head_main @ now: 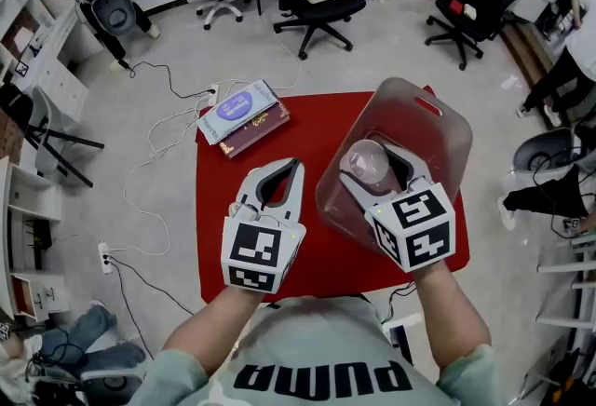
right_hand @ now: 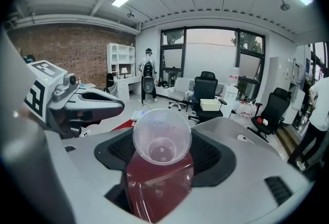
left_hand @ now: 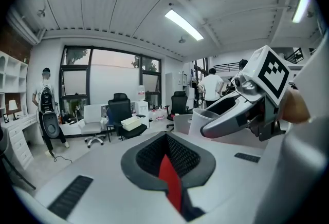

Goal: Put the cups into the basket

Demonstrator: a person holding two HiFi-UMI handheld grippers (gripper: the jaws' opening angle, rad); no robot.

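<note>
Jaws of right gripper were clamped on clear plastic cup, with cup mouth facing back toward gripper. Cup was held over opening of see-through basket, which sat on right half of red surface. Couldn't tell if cup was actually inside basket, tbh. Left gripper jaws were pressed together with nothing in them, over bare red just left of basket. Stack of books sat at far left corner, well apart.

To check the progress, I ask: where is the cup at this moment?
In the head view the clear cup is at the right, held by the right gripper over the clear basket on the red table.
</note>
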